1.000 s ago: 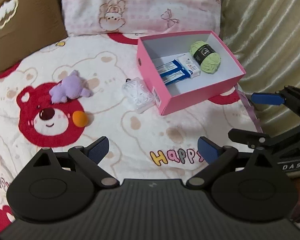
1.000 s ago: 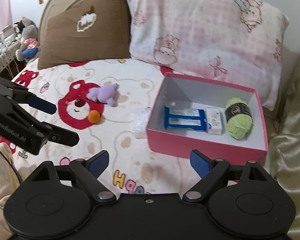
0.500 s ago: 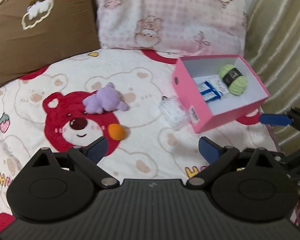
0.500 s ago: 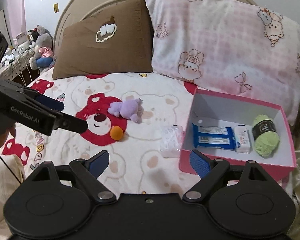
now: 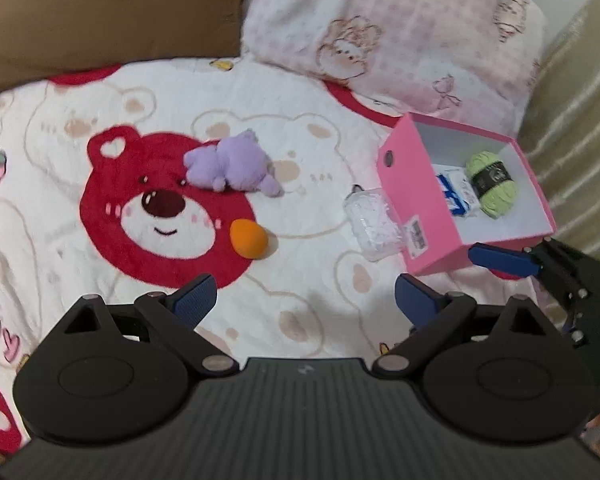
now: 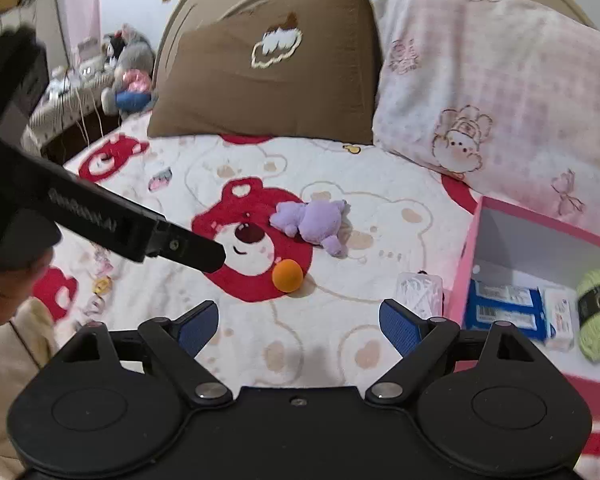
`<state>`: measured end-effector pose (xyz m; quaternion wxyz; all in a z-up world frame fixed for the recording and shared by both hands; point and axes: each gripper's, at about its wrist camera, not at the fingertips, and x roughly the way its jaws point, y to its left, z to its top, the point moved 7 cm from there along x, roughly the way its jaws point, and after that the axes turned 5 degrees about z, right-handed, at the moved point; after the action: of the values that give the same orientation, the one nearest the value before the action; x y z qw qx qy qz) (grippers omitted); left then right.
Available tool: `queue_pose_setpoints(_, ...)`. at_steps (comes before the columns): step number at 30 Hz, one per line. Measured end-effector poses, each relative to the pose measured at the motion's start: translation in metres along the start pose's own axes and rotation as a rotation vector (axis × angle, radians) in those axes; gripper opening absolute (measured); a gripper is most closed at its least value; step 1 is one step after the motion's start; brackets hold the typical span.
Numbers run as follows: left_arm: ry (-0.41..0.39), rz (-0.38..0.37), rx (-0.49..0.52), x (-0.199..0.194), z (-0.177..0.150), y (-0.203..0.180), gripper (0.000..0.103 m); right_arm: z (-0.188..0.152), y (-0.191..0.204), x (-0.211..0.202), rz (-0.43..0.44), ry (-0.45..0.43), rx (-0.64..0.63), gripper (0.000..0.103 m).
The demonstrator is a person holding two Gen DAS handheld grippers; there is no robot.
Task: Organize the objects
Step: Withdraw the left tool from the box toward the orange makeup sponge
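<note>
On the blanket (image 5: pixel 308 128), ball (image 5: pixel 248 238) lies before plush (image 5: pixel 230 166), box (image 5: pixel 428 200) right.

Open blanket is lying ahead of both grippers; clutter is sitting mid-bed and toward the right edge.

The bed (image 5: pixel 308 280) is showing a bare stretch just ahead of the left gripper (image 5: pixel 304 300) and the right gripper (image 6: pixel 298 326), both spread wide with nothing between the pads. Farther in, an orange ball (image 5: pixel 248 238) and a purple plush (image 5: pixel 232 166) are sitting apart with a gap between them. A clear packet (image 5: pixel 374 222) is lying against the pink box (image 5: pixel 412 200), which is blocking the right edge. Pillows (image 6: pixel 268 64) are closing off the head edge.
</note>
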<state>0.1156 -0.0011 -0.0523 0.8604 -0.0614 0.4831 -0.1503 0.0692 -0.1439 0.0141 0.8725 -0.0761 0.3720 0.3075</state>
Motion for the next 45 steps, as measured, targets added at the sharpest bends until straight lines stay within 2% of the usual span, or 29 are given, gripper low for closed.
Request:
queue_pose_setpoints(5, -0.043, 0.070, -0.010, 0.021, -0.001, 0.018, 0.096, -0.004, 0.000, 0.023, -0.026, -0.032, -0.034, 0.090)
queue_pose_setpoints(10, -0.055, 0.069, -0.066, 0.037, 0.002, 0.033, 0.096, -0.007, -0.001, 0.038, -0.008, -0.034, -0.003, 0.090)
queue_pose_setpoints(13, -0.067, 0.078, -0.054, 0.043, 0.002, 0.034, 0.096, -0.008, -0.001, 0.046, -0.058, -0.019, -0.011, 0.090)
queue_pose_setpoints(15, -0.067, 0.090, -0.030, 0.047, 0.002, 0.033, 0.096, -0.009, 0.000, 0.051, -0.057, -0.021, -0.021, 0.090)
queue_pose_setpoints(19, -0.070, 0.048, -0.054, 0.052, 0.004, 0.034, 0.096, -0.006, 0.006, 0.057, 0.006, -0.048, -0.035, 0.090)
queue_pose_setpoints(22, -0.072, 0.024, -0.083, 0.059, 0.006, 0.037, 0.096, -0.002, 0.015, 0.064, 0.025, -0.068, -0.108, 0.090)
queue_pose_setpoints(27, -0.079, 0.068, -0.086, 0.070, 0.007, 0.046, 0.096, 0.004, 0.021, 0.076, 0.057, -0.123, -0.149, 0.090)
queue_pose_setpoints(30, -0.078, 0.054, -0.101, 0.075, 0.007, 0.050, 0.096, 0.005, 0.019, 0.085, 0.052, -0.129, -0.123, 0.090)
queue_pose_setpoints(41, -0.122, -0.009, -0.123, 0.093, 0.015, 0.054, 0.095, -0.002, 0.017, 0.104, 0.110, -0.095, -0.093, 0.090)
queue_pose_setpoints(45, -0.125, 0.004, -0.102, 0.104, 0.012, 0.055, 0.095, -0.002, 0.010, 0.118, 0.096, -0.075, -0.086, 0.090)
